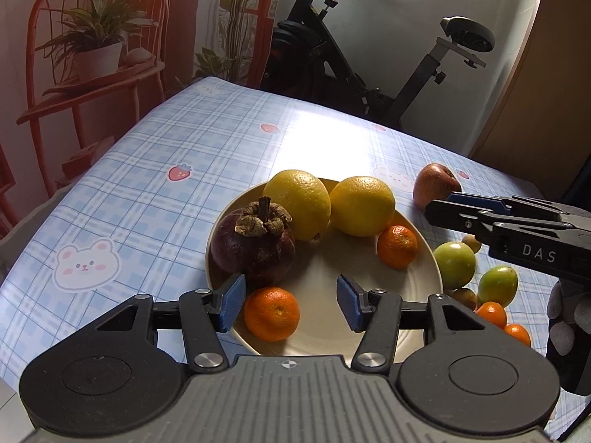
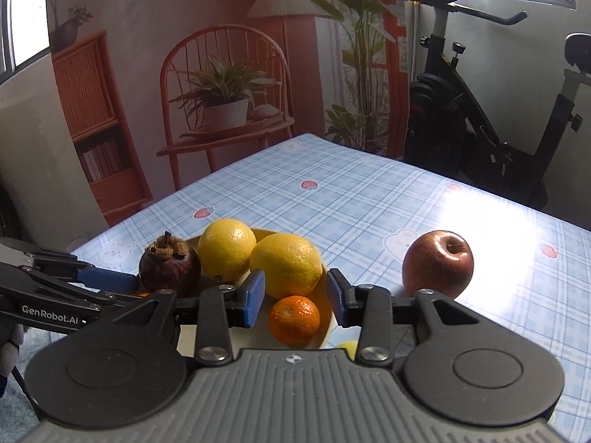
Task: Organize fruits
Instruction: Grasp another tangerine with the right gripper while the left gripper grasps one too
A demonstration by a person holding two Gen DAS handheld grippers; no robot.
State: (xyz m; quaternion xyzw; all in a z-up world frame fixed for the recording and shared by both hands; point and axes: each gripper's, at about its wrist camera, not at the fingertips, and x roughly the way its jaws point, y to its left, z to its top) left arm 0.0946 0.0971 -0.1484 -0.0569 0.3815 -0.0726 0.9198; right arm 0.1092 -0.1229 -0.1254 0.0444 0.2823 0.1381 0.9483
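A cream plate point(image 1: 325, 269) holds a dark purple mangosteen point(image 1: 255, 243), two yellow citrus fruits point(image 1: 299, 203) point(image 1: 362, 205) and two mandarins point(image 1: 397, 245). My left gripper point(image 1: 291, 302) is open over the plate's near rim. The nearer mandarin point(image 1: 271, 313) lies between its blue pads, close to the left one, with a wide gap on the right. My right gripper point(image 2: 295, 297) is open above a mandarin point(image 2: 293, 319) on the plate point(image 2: 255, 337), with space on both sides. A red apple point(image 2: 437, 264) sits on the cloth to its right.
Two green fruits point(image 1: 454, 264) point(image 1: 496, 286), small brown ones point(image 1: 471, 241) and two more mandarins point(image 1: 491, 313) lie on the blue plaid tablecloth point(image 1: 166, 140) right of the plate. An exercise bike point(image 1: 332, 55) stands beyond the table's far edge.
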